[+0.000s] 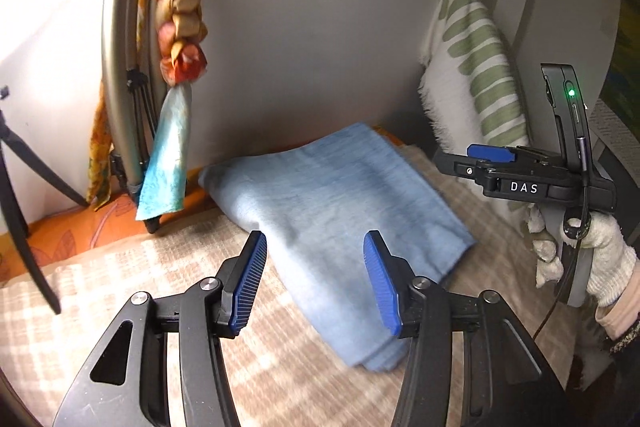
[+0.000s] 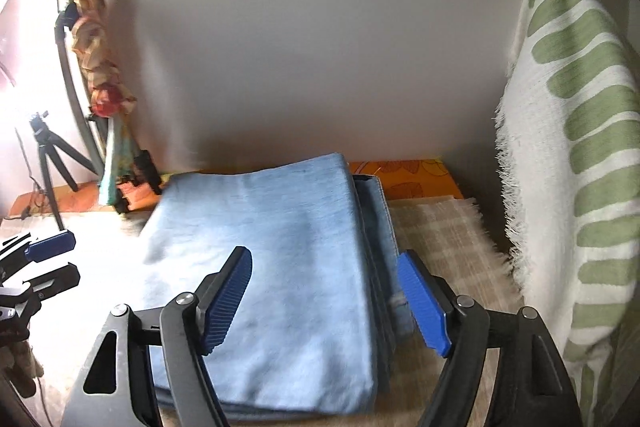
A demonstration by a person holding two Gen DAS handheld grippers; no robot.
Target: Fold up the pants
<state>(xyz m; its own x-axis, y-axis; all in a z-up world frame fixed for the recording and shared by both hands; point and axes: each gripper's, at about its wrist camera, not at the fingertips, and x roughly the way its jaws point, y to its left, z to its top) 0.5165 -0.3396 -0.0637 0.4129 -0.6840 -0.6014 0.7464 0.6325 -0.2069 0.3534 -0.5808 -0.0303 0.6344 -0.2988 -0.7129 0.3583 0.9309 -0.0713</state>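
Pants (image 2: 280,267) folded flat; left gripper (image 1: 316,279), right gripper (image 2: 326,303) agape above

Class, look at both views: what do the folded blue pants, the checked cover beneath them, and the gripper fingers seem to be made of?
Folded blue pants: soft, matte woven cloth, possibly light denim or cotton; faded colour, limp layered edges.
Checked cover: woven textile, matte; its fringed edge shows in the right wrist view.
Fingers: blue ribbed pads, likely rubber or plastic, on black, seemingly rigid plastic arms with metal pivot pins.
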